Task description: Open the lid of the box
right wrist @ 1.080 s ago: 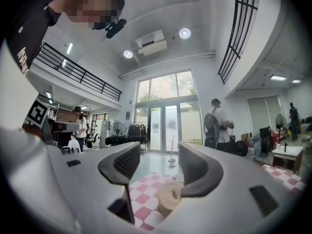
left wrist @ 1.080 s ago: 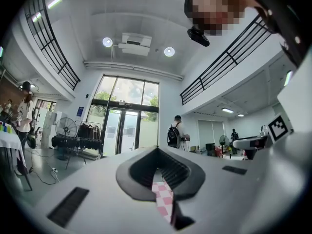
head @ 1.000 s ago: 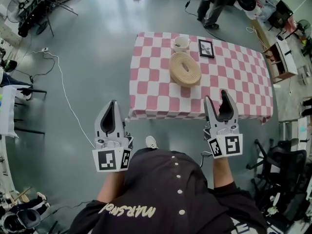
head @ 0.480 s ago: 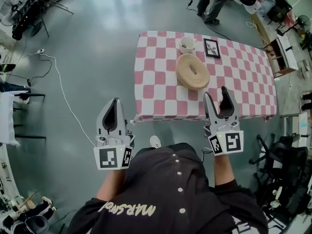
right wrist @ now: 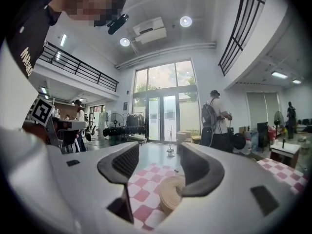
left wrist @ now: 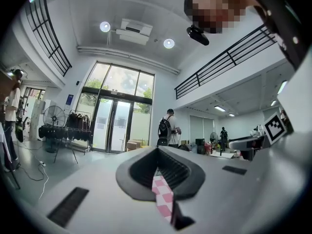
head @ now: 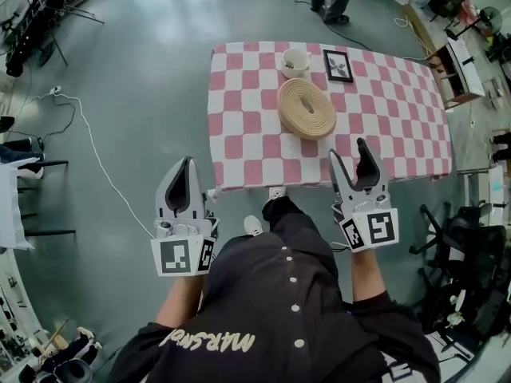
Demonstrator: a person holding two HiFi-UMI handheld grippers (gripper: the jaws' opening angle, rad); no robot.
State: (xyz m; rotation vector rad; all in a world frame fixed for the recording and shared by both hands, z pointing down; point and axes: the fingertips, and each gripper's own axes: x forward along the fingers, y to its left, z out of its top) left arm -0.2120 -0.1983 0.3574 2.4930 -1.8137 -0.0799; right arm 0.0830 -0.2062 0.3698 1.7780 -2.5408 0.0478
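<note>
1. The box (head: 307, 108) is seen in the upper middle of the head view. It sits on the checked surface (head: 239, 146), just below a cup (head: 295, 61) and a frame (head: 338, 65).
2. Both claws are held at the near edge of the surface, well apart from the box. The lid is judged to be on and untouched.
3. The right claw (head: 350, 152) is held well open with nothing between its pads. In the right gripper view the box is framed beyond the gap.
4. The left claw (head: 185, 166) is closed to a thin slit and nothing is held in it.
5. Risk: the whole box may be lifted or dragged across the cloth if only the lid is pulled. The cause would be the left claw, which cannot brace the base until it is opened.
6. Risk: the cup may be knocked over by a wide reach, since it stands just beside the box.
7. Risk: the rim may be missed, because no lid seam can be made out from here.
8. The box is round and low, so no long axis across the surface can be named. Its short axis stands upright and the lid faces up.
</note>
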